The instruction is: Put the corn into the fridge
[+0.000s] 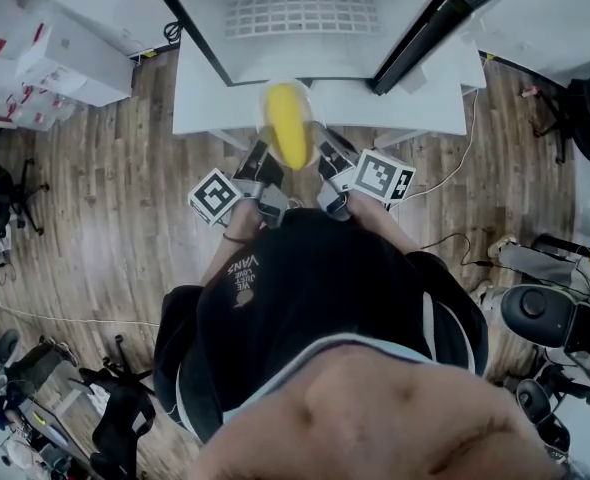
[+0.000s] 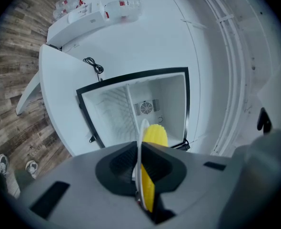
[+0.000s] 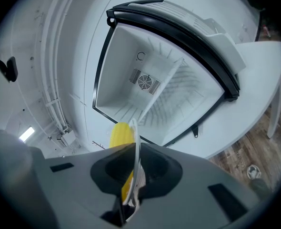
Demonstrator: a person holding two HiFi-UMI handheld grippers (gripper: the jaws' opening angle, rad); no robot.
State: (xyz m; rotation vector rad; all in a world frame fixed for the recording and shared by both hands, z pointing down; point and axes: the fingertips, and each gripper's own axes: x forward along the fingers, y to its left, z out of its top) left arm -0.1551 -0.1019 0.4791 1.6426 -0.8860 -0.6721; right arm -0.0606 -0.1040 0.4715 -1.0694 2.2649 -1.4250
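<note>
Your left claw (image 2: pixel 141 175) and right claw (image 3: pixel 133 175): both clenched on thin rim of white plate (image 2: pixel 141 137), one each side. Corn (image 1: pixel 287 126) lies on plate between them, held in air just short of fridge (image 2: pixel 131 78) (not yet inside).

Done, by my reading: corn picked up, door (image 1: pixel 445 18) open. Left: carry in, set down, let go.

Corn: yellow cob, rounded end, ridged kernel rows. Plate: thin, stiff, smooth. Fridge: small white box on white surface (image 1: pixel 200 98), black door seal. Deeper in: wire shelf (image 3: pixel 178 85), round fan vent (image 3: pixel 144 81) on back wall.
</note>
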